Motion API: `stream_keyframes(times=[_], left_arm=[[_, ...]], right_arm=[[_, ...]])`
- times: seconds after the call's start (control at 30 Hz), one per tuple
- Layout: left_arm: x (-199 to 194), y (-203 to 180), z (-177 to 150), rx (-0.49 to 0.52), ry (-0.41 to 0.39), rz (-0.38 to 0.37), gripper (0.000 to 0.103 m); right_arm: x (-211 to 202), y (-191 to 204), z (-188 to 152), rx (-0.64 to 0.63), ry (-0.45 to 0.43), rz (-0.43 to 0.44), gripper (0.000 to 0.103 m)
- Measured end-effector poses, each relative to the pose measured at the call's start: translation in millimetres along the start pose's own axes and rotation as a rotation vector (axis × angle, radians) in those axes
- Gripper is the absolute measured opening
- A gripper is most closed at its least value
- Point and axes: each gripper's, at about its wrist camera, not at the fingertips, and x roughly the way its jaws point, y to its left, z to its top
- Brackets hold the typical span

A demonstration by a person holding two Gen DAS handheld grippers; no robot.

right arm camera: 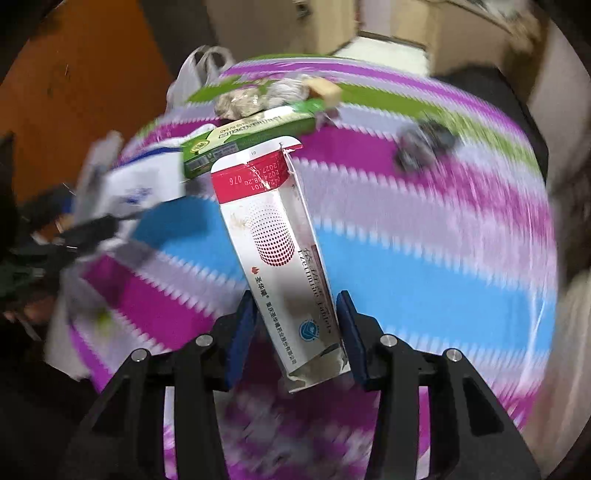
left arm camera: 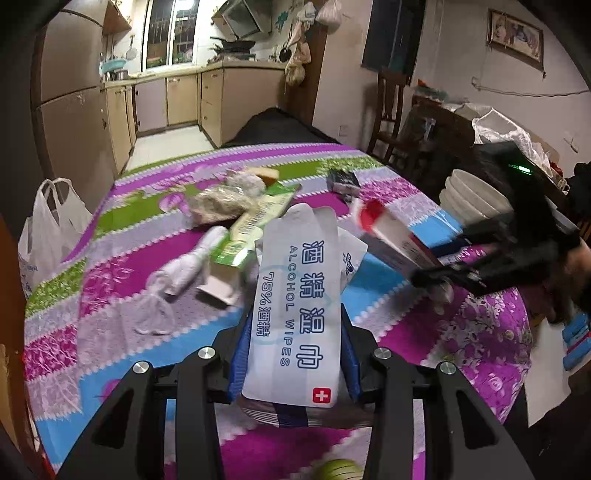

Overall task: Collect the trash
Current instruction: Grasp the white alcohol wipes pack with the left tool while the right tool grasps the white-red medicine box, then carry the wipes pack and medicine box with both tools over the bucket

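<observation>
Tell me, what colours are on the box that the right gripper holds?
The box is white with a red end band and red dots; right wrist view.

A home: kitchen cabinets (left arm camera: pixel 177 96), range hood (left arm camera: pixel 240 18), floral tablecloth (left arm camera: pixel 129 266), framed picture (left arm camera: pixel 515 33).

Motion-blurred tablecloth (right arm camera: pixel 424 229), dark packet (right arm camera: pixel 424 147)

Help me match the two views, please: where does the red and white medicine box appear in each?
Left wrist: medicine box at right of centre, held by the right gripper.
Right wrist: medicine box at centre, between the blue fingers.
Shared landmark: green carton.
</observation>
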Motion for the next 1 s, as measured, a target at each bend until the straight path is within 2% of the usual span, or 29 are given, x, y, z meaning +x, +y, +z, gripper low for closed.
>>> stream_keyframes(times=[0.17, 0.33, 0.5, 0.73, 1.0], left_arm=[[16, -35, 8, 0.042, 0.037, 0.019, 0.043], [31, -64, 20, 0.069, 0.065, 0.071, 0.043], [48, -89, 31, 0.097, 0.100, 0.160, 0.043], [59, -116, 46, 0.183, 0.100, 0.274, 0.043], [66, -133, 78, 0.232, 0.076, 0.288, 0.043]], right_arm=[[-20, -20, -39, 0.217, -0.023, 0.097, 0.043], [-39, -39, -61, 0.314, -0.043, 0.106, 0.043], [-48, -43, -72, 0.327, -0.054, 0.102, 0.043], [-61, -56, -77, 0.325, -0.056, 0.098, 0.043], [-88, -82, -64, 0.326, -0.083, 0.042, 0.043]])
